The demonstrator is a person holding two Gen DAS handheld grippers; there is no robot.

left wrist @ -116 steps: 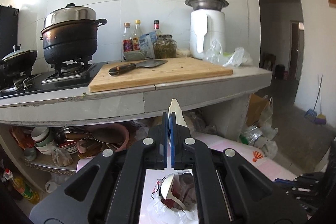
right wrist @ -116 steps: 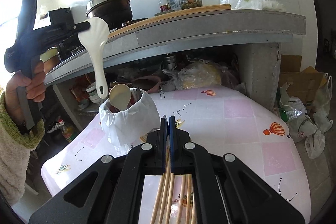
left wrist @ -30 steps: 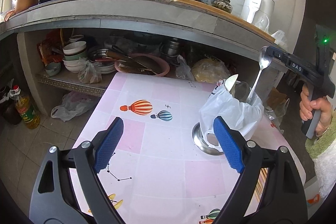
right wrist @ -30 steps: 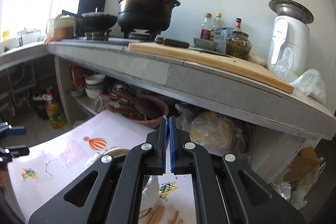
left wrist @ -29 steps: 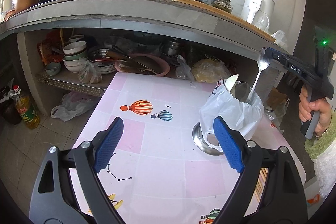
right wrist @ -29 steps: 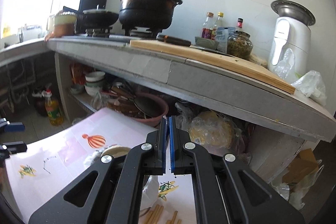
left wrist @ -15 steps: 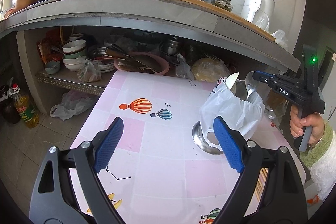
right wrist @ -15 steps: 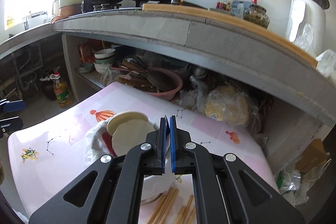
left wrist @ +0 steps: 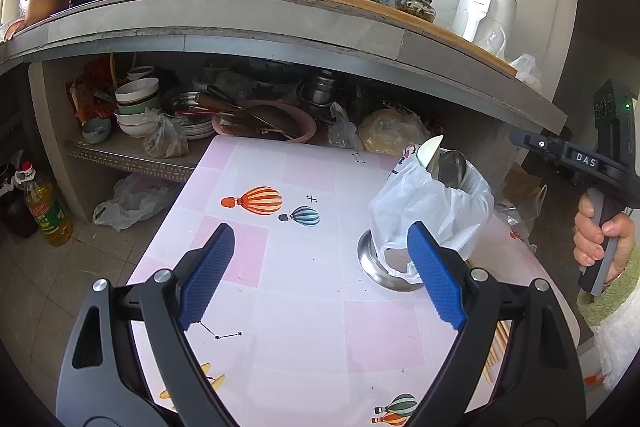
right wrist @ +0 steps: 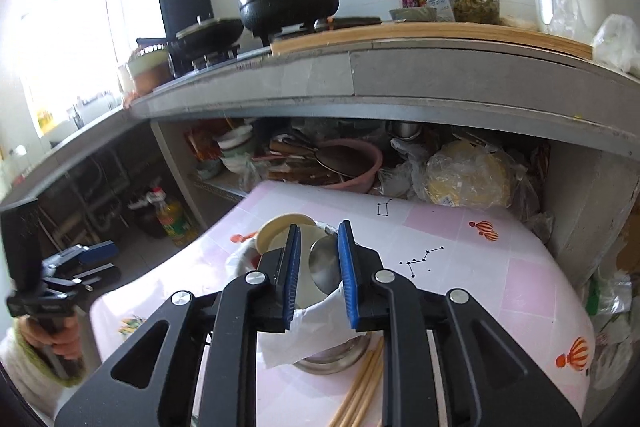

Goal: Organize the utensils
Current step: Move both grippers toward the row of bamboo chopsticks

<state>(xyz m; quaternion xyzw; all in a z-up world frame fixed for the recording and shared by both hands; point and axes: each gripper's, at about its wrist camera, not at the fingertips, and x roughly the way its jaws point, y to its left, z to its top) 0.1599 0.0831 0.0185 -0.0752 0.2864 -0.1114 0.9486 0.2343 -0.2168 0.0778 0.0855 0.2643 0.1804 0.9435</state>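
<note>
Chopsticks [right wrist: 362, 383] flat on the desk [right wrist: 480, 267], just beside the bagged metal holder [right wrist: 332, 351] with spoons inside, long axis running roughly along the right gripper [right wrist: 318, 275]. Sitting right under those half-open, empty jaws. Left gripper [left wrist: 320, 267] gaping wide, empty too, farther off. Probably a right-side grab.

The right gripper [right wrist: 319, 247] has released the metal spoon [right wrist: 326, 263] into the holder [left wrist: 394, 261].

A white bag [left wrist: 424, 203] wraps the metal holder [left wrist: 376, 267], hiding most of it and the spoon [left wrist: 452, 167] handles inside. The chopsticks [right wrist: 360, 383] run out of view under the right gripper [right wrist: 319, 275] at the picture's bottom edge.
</note>
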